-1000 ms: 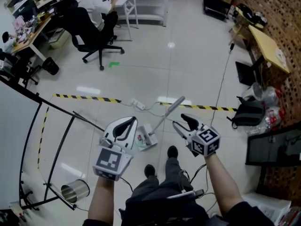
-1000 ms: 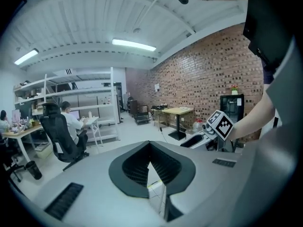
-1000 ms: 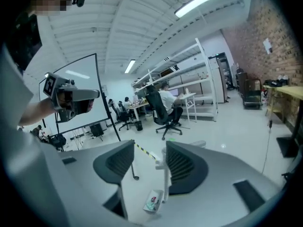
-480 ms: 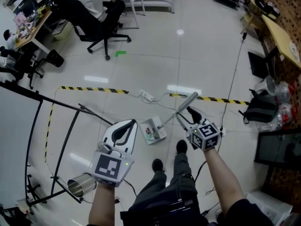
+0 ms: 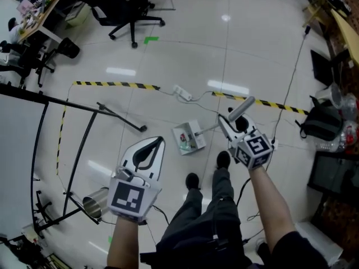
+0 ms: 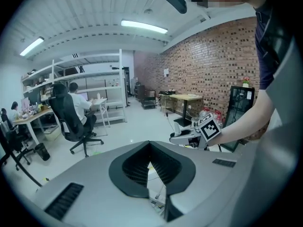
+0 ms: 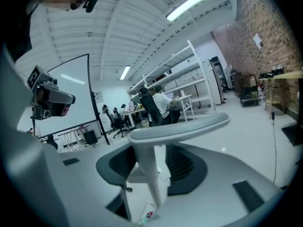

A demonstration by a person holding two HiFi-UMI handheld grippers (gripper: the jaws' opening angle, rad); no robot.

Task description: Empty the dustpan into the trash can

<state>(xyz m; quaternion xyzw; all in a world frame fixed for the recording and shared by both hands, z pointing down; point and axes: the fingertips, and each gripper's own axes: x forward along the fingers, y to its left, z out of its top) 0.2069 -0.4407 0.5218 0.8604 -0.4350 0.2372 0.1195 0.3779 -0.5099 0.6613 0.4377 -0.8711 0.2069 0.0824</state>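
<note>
Stands over the long-handled dustpan (image 5: 189,138), resting on the tiled floor (image 5: 168,66) just ahead of the feet, with scraps of litter in its tray. Has the right tongs (image 5: 231,121) brought round the pan's handle (image 5: 242,107), just under the grey grip. Shows jaws partly apart there, just now closing in, the white stem between them but not yet pinched from both sides. Carries the left tongs (image 5: 156,143) shut tip to tip, with nothing in them, low on the left side. Needs to get the pan to the metal trash can (image 5: 96,202), well apart from it, down by the whiteboard stand on the left.

Risks a loose hold by lifting before a firm bite: a smooth, round stem, likely to twist in the jaws, swinging the tray and spilling the litter back onto the floor. Risks the same by tipping the tray forward on the way across. Could also snag the tray on the black stand legs (image 5: 120,117) or the power strip (image 5: 183,93) and its cable near the pan. Might knock over a light, unbraced can while pouring; probably worth steadying with the free left tongs.
</note>
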